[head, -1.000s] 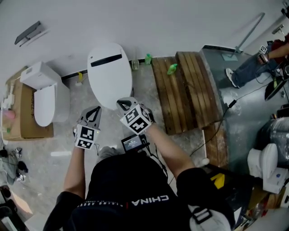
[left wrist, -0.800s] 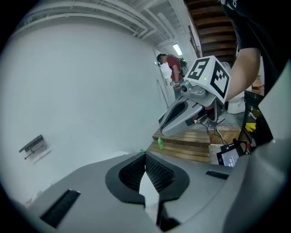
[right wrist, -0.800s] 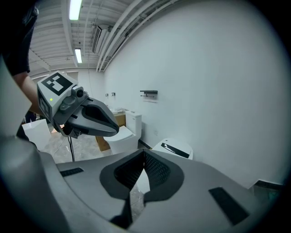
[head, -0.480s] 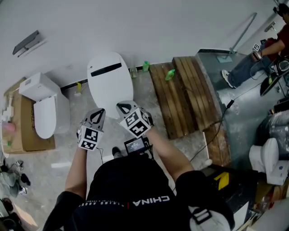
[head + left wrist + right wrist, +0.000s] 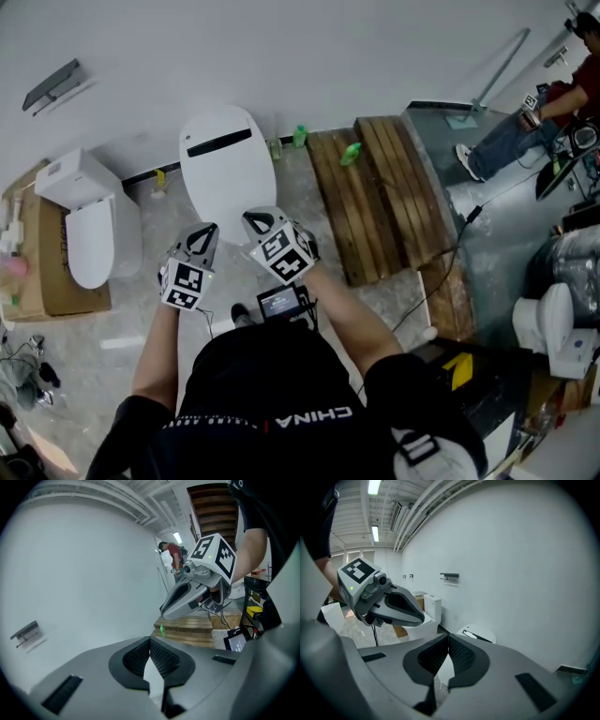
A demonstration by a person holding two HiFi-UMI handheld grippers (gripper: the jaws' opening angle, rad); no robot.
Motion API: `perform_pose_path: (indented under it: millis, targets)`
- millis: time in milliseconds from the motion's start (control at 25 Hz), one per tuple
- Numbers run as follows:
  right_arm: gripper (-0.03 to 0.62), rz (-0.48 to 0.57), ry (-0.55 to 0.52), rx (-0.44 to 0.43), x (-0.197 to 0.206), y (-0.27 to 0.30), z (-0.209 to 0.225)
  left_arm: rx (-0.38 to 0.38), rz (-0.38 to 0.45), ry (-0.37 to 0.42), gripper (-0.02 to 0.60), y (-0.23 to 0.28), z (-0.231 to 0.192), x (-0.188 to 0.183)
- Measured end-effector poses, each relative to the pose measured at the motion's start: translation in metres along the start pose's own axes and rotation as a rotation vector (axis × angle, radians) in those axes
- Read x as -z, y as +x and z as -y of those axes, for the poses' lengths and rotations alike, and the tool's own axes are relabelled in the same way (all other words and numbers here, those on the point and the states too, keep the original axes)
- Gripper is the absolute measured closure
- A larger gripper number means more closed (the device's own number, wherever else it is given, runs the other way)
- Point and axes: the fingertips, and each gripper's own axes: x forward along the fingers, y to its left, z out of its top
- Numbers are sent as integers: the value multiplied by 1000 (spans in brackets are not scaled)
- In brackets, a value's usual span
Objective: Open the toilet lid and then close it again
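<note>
Under the head camera, the toilet [image 5: 228, 169] sits at 12 o'clock from my tools, lid down. Left gripper [image 5: 208, 229] and right gripper [image 5: 249, 220] hover side by side at its near edge; I cannot tell if either touches it.

Left gripper view: jaws pressed together, nothing between; right gripper at 1 o'clock.

Right gripper view: jaws together, empty; toilet at 1 o'clock beyond the tips, left gripper at 10 o'clock.
</note>
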Motion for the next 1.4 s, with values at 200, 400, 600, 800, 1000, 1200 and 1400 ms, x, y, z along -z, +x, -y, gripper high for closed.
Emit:
perform_pose_path:
  millis: [200, 400, 600, 800, 1000, 1200, 1400]
  targets:
    - [580, -22, 0, -11, 2, 7, 4, 8, -7, 2, 572, 5, -4, 3]
    - [580, -70, -46, -18, 16, 23, 11, 39, -40, 10, 572, 18, -5, 17]
    - [580, -129, -85, -54, 51, 51, 14, 77, -92, 1, 572, 44, 0, 48]
    - [580, -187, -101, -78, 105, 88, 19, 128, -136, -28, 572, 82, 14, 96]
    - [579, -233, -174, -109, 173, 140, 17, 154, -184, 16, 569, 135, 31, 167]
    - [551, -264, -236, -167, 256, 198, 1, 191, -235, 88, 427, 188, 66, 258]
    - [399, -279, -366, -151, 341, 247, -7, 173, -262, 298, 323, 237, 100, 345]
